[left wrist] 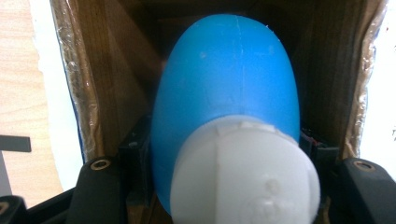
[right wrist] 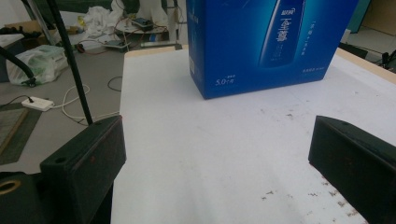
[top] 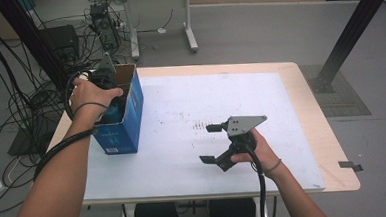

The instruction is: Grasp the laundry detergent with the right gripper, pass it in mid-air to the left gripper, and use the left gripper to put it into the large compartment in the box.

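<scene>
A blue bottle (left wrist: 229, 79) with a white cap (left wrist: 247, 172) sits cap-up inside an open blue cardboard box (top: 129, 117) at the table's left. My left gripper (left wrist: 224, 158) reaches down into the box and is shut on the bottle, with its fingers (left wrist: 135, 154) pressed against the bottle's sides just below the cap. In the high view the left gripper (top: 108, 85) is at the box's open top, under the hand. My right gripper (top: 210, 143) hovers open over the middle of the white sheet (top: 191, 103), its jaws pointing left toward the box (right wrist: 261, 42). Nothing lies between the right gripper's (right wrist: 219, 144) jaws.
The white sheet carries small brown specks (top: 199, 124) near its middle. A piece of black tape (top: 351, 165) sticks off the table's right edge. Cables (top: 11, 113) and equipment lie on the floor at left; a black frame post (top: 347, 35) stands at right.
</scene>
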`<state>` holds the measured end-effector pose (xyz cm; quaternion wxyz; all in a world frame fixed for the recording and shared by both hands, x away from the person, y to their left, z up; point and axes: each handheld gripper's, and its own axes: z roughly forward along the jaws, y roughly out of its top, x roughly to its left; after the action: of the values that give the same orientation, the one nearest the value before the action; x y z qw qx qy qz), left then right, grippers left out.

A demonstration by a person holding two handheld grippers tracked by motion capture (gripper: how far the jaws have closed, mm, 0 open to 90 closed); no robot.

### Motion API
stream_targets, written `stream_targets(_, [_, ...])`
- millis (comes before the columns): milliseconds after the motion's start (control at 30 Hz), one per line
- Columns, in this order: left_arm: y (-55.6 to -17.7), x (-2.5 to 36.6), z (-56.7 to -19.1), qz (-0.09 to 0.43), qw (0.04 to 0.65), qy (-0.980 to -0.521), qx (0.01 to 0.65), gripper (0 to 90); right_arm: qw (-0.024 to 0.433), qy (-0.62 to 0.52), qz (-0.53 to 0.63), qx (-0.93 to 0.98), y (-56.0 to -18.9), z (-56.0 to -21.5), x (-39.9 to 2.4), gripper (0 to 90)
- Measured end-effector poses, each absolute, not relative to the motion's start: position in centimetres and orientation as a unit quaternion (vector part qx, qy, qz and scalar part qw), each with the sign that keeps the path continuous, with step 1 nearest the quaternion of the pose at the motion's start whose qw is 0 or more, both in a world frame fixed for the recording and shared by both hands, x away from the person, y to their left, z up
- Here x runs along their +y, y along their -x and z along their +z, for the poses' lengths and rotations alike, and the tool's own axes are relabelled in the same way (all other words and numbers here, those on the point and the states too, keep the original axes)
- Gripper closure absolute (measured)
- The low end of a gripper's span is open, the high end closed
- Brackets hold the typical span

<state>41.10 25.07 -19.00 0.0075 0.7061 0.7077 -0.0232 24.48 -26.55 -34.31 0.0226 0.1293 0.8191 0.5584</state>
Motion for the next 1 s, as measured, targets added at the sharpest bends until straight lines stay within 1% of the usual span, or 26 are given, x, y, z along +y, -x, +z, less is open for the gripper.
stream_targets(1000, [-41.11,25.25,-19.01,-0.025,0.009,-0.704,0.71,37.4,0.021,-0.128,0.558,0.82,-24.63,-34.34,-26.4,3.5])
